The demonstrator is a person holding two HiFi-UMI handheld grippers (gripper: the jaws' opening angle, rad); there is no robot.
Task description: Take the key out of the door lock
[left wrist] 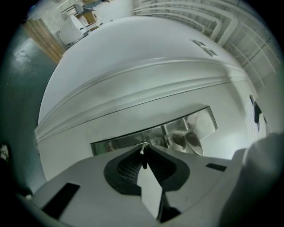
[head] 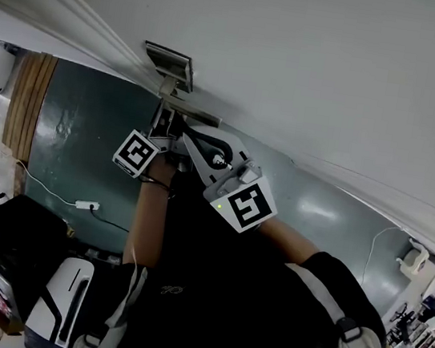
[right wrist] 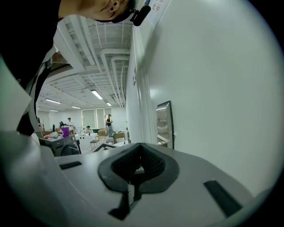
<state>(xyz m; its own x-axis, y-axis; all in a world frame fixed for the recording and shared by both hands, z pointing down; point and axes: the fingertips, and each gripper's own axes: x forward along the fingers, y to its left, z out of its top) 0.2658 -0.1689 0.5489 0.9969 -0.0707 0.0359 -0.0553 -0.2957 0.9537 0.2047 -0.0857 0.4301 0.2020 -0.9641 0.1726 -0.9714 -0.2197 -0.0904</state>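
Left claw [left wrist: 144, 146] pinches one key [left wrist: 143, 156]; right claw [right wrist: 140, 145] closed.

black tee [head: 206, 305], b/w marker cubes [head: 135, 154] [head: 249, 205]

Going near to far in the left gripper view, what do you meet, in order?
left gripper, jaws closed → key pinched at their tips → metal lock plate → raised moulding → white door

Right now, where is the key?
In the left gripper view, near centre, the key is pinched at the tips of the left gripper's jaws, against the metal lock plate on the white door.
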